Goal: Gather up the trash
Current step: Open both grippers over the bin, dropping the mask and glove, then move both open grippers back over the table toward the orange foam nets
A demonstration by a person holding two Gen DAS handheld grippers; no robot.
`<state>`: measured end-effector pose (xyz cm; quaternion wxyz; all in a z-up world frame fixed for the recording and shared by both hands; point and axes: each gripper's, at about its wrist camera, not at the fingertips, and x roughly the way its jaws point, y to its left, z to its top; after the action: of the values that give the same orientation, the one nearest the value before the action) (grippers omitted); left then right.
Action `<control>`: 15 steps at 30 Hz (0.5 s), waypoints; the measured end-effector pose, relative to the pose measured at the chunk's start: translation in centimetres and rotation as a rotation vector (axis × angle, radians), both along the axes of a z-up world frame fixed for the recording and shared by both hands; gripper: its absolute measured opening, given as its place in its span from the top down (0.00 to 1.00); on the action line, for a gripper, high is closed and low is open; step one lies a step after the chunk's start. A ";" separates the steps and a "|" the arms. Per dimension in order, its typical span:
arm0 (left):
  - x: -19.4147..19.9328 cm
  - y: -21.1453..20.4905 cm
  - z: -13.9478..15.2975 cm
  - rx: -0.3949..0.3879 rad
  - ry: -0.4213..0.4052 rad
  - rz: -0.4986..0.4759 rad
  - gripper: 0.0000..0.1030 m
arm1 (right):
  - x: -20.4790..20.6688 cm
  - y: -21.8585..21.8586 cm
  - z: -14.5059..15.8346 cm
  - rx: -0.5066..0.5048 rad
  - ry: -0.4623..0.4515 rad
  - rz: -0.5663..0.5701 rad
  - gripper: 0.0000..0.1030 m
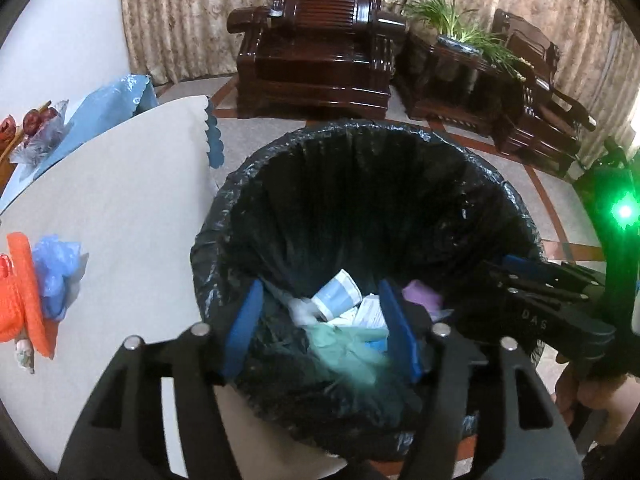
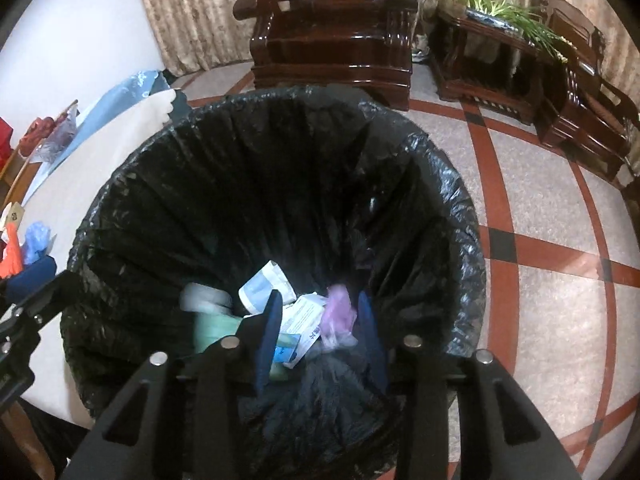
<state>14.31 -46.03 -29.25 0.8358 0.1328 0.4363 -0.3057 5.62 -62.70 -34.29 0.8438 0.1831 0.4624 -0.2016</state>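
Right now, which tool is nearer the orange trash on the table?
Left. The left tool hangs over the bin beside the orange trash; the right tool sits farther right.

Both wrist cams looked steeply down, close above the black-bagged round trash bin [image 1: 360, 184] [image 2: 256, 184]; both shared the dark wooden armchair [image 1: 316, 40] [image 2: 336, 36].

A black-lined trash bin [image 1: 360, 184] is standing open beside the table; inside it a crumpled blue-white paper cup [image 1: 334, 294], green wrapper [image 1: 344, 350] and purple scrap [image 2: 339, 312] are lying heaped.
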 end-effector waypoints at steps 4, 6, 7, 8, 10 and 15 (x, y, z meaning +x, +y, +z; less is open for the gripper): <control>0.3 1.8 0.3 -0.001 0.004 0.013 0.42 | -0.3 0.7 0.1 0.001 -0.003 0.003 0.62; 0.2 2.9 0.6 -0.007 0.003 0.025 0.42 | -0.5 1.4 0.5 0.002 -0.006 0.003 0.62; 0.3 3.4 0.7 -0.006 0.004 0.029 0.42 | -0.6 1.6 0.7 0.001 -0.007 0.004 0.62; 0.3 3.8 0.9 -0.005 0.003 0.034 0.42 | -0.6 2.0 1.1 -0.001 -0.013 0.005 0.62; 0.2 5.4 1.5 -0.012 -0.008 0.049 0.42 | -0.8 2.6 1.8 0.002 -0.025 0.004 0.61; 0.6 10.5 2.8 -0.019 -0.038 0.098 0.38 | -1.0 5.6 4.2 -0.002 -0.073 0.021 0.54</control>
<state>14.89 -35.50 -26.42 0.8592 0.1091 0.4232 -0.2662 4.60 -57.06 -30.12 0.8624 0.1846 0.4329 -0.1863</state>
